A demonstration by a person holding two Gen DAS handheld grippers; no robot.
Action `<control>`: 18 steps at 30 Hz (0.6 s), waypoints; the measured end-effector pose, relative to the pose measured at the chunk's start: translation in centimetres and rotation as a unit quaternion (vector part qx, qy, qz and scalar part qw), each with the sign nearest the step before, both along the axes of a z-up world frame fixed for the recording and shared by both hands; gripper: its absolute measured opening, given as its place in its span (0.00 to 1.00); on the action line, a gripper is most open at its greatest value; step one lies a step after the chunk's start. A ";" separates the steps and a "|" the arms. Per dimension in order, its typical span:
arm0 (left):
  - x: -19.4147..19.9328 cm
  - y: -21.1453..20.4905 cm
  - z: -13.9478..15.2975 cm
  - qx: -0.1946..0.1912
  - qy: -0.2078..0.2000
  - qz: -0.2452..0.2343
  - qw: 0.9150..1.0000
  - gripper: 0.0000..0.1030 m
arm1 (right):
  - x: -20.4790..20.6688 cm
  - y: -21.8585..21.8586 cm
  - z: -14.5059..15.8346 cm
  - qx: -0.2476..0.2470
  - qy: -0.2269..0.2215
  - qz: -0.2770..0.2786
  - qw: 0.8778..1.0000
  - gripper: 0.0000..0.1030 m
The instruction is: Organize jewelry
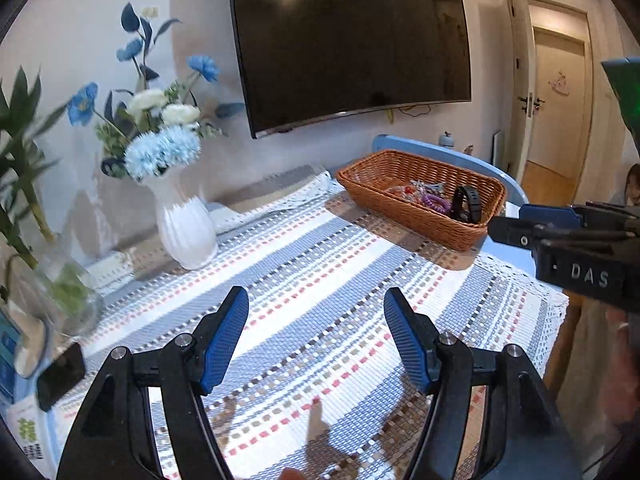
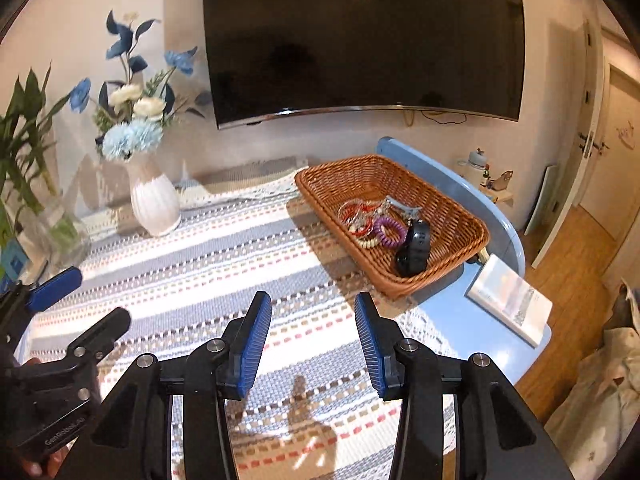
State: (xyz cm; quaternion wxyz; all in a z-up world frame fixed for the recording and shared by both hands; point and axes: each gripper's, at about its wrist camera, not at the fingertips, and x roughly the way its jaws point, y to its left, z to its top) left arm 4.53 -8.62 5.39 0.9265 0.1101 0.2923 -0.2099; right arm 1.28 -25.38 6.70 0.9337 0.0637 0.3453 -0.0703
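A brown wicker basket (image 2: 448, 204) stands at the table's far right and holds a black watch (image 2: 414, 248), a purple coil band (image 2: 390, 232), red and beaded bracelets (image 2: 356, 220) and a silver clip (image 2: 400, 204). It also shows in the left wrist view (image 1: 384, 168) with the watch (image 1: 466, 202). My right gripper (image 2: 314, 300) is open and empty over the striped cloth, short of the basket. My left gripper (image 1: 316, 300) is open and empty over the cloth's middle. The right gripper also shows at the right in the left wrist view (image 1: 512, 226).
A white vase of blue flowers (image 2: 154, 200) stands at the back left, a glass vase with green stems (image 1: 60, 292) and a black phone (image 1: 60, 376) at the left. A book (image 2: 508, 300) lies on the blue table by the basket. A TV (image 2: 360, 40) hangs behind.
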 end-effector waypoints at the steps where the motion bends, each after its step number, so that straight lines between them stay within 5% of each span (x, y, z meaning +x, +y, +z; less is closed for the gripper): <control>1: 0.1 0.0 -0.3 -0.003 0.002 -0.001 1.000 0.69 | 0.1 0.2 -0.3 -0.001 0.001 0.001 1.000 0.43; 9: 1.9 0.2 -2.8 -0.011 0.033 -0.003 0.999 0.69 | 0.9 0.1 -2.3 -0.005 0.028 -0.010 1.000 0.43; 18: 1.7 1.8 -2.1 -0.015 0.080 0.041 0.996 0.69 | 1.8 0.5 -3.4 0.002 0.041 0.001 0.999 0.43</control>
